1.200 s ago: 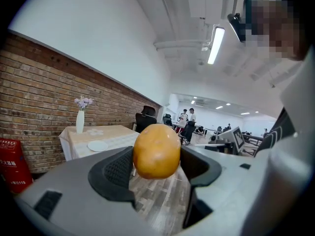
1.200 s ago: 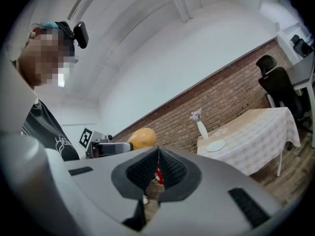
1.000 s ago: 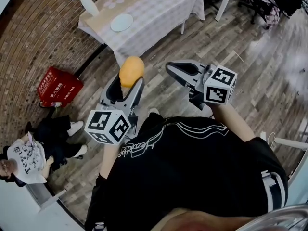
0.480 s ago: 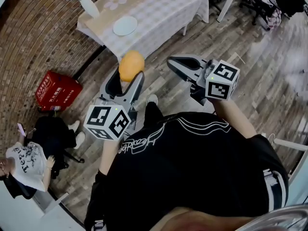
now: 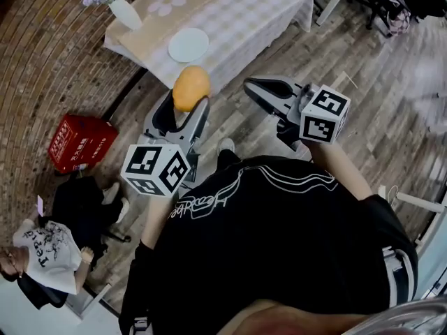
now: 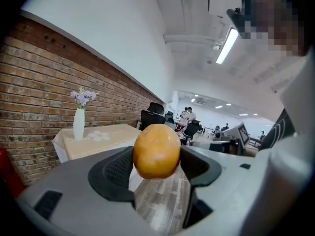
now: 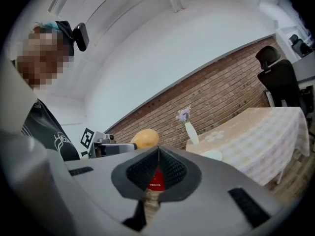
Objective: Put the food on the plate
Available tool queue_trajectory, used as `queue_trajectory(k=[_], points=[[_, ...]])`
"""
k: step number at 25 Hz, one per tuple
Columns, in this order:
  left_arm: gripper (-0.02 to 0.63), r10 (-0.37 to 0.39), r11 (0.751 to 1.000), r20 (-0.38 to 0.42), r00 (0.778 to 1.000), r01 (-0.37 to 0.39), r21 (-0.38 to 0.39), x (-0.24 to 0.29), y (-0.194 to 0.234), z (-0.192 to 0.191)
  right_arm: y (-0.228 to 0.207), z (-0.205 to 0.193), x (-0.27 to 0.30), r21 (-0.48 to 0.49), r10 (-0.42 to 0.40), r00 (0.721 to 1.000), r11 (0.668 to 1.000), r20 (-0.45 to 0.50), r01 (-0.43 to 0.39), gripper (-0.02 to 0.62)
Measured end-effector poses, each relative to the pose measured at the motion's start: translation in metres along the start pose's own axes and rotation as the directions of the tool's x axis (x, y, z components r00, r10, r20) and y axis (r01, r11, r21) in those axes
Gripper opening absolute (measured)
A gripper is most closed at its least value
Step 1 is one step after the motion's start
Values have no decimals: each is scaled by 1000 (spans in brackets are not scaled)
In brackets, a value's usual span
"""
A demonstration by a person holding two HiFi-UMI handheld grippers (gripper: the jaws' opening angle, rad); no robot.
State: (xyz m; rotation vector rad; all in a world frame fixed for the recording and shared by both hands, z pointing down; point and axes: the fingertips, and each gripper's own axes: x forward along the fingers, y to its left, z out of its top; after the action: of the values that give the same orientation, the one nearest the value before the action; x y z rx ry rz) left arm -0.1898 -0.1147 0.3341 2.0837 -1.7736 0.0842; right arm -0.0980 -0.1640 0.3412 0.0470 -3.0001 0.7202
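A round orange-yellow food item is held in the air by my left gripper, whose jaws are shut on it from both sides. The left gripper view shows the food pinched between the dark pads. An empty white plate lies on the checked-cloth table ahead, beyond the food. My right gripper hovers to the right at about the same height, shut and holding nothing. In the right gripper view, the food and the plate show past the shut jaws.
A white vase with purple flowers stands at the table's left end, near a brick wall. A red box sits on the wooden floor at left. A seated person is at lower left. Office chairs stand farther back.
Both grippers and the held food have come closer to the table; the plate now sits lower in the head view, just beyond the food. Neither gripper's hold changed.
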Motion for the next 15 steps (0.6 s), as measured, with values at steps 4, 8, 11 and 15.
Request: queue_trajectory(k=[4, 8, 11, 15], points=[[296, -26, 1000, -34, 999, 27, 5, 25, 32, 12, -23, 13, 26, 21, -40, 999, 999, 4, 40, -3], [296, -50, 998, -59, 997, 52, 22, 46, 54, 12, -44, 14, 43, 34, -77, 997, 997, 14, 76, -3], [296, -58, 998, -83, 995, 61, 32, 65, 74, 14, -62, 19, 56, 46, -100, 995, 994, 20, 99, -3], [296, -80, 995, -116, 990, 86, 51, 90, 95, 16, -87, 22, 72, 75, -140, 990, 988, 32, 137, -3]])
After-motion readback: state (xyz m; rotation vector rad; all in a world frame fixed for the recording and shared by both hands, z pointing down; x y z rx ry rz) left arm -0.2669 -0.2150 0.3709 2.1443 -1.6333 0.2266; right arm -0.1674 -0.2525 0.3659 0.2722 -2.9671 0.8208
